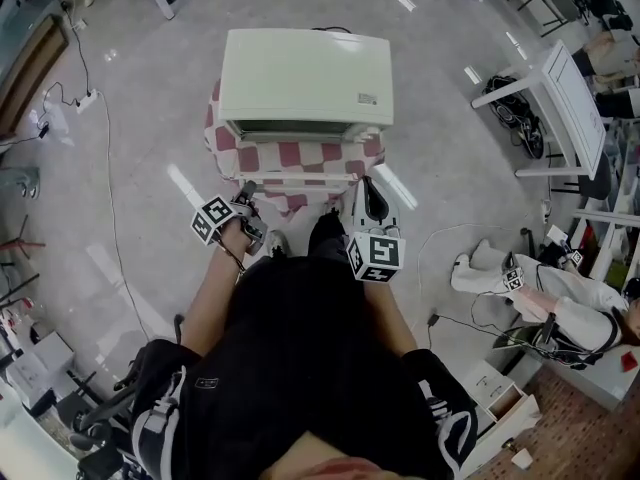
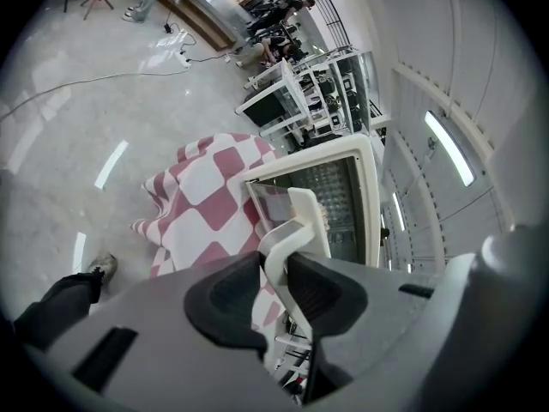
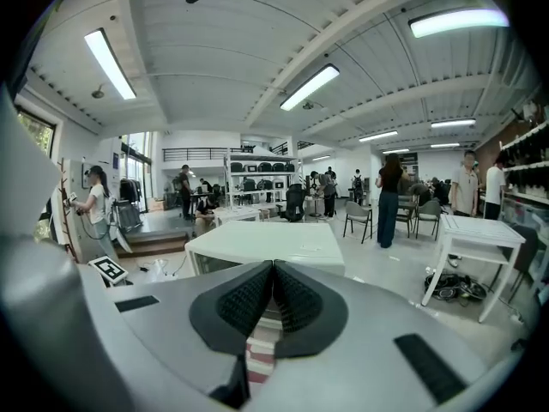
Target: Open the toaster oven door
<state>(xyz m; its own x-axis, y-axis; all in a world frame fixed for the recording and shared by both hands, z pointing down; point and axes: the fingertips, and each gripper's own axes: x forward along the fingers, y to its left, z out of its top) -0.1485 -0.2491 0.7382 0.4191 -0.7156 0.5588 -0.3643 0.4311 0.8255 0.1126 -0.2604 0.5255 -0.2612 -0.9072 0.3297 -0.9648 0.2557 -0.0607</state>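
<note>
Your left tool [image 2: 274, 266] clamps the handle [image 2: 302, 217], which runs across the door [image 2: 339, 196]. Your right tool [image 3: 272, 275] sits closed, empty.

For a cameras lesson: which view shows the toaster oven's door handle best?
The left gripper view: the door handle sits large between the left hand-held gripper's jaws. The head view shows a thin white bar; the right gripper view, only the toaster oven's top.

I see pale glossy floor [image 1: 130, 218], cable [image 1: 112, 218] trailing down its left side. White table [image 1: 565, 98] near floor's right edge. Beamed white ceiling [image 3: 214, 50], strip lights [image 3: 309, 87] lit. Chairs [image 3: 358, 219], shelving [image 3: 257, 174] by far wall.
</note>
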